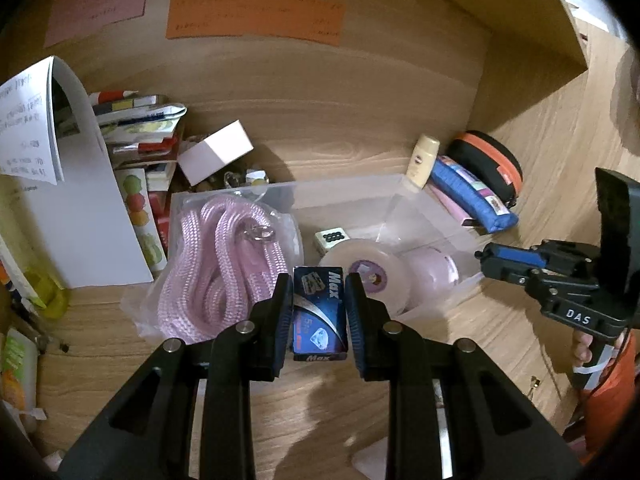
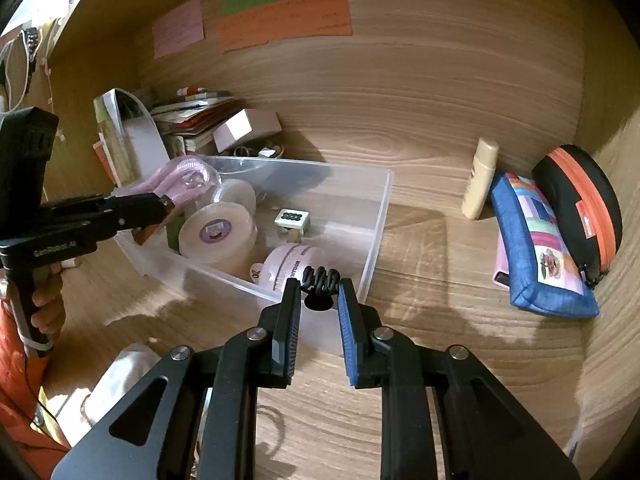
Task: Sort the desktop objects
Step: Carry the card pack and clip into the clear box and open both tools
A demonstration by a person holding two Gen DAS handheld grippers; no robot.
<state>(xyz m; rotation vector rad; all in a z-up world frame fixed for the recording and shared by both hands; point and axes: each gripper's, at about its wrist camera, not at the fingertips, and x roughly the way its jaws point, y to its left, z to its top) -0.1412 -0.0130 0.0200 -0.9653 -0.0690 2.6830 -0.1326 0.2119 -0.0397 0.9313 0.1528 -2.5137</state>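
Note:
My left gripper is shut on a blue "Max" box, held just above the near edge of a clear plastic bin. The bin holds a bagged pink rope, a white tape roll, a pink roll and a small die-like cube. My right gripper is shut on a black coiled hair tie over the bin's near corner. The left gripper also shows in the right wrist view, at the bin's left end.
A stack of books and papers and a white box lie at the back left. A cream bottle, blue pouch and black-orange case stand at the right against the wooden walls. Coloured notes hang on the back wall.

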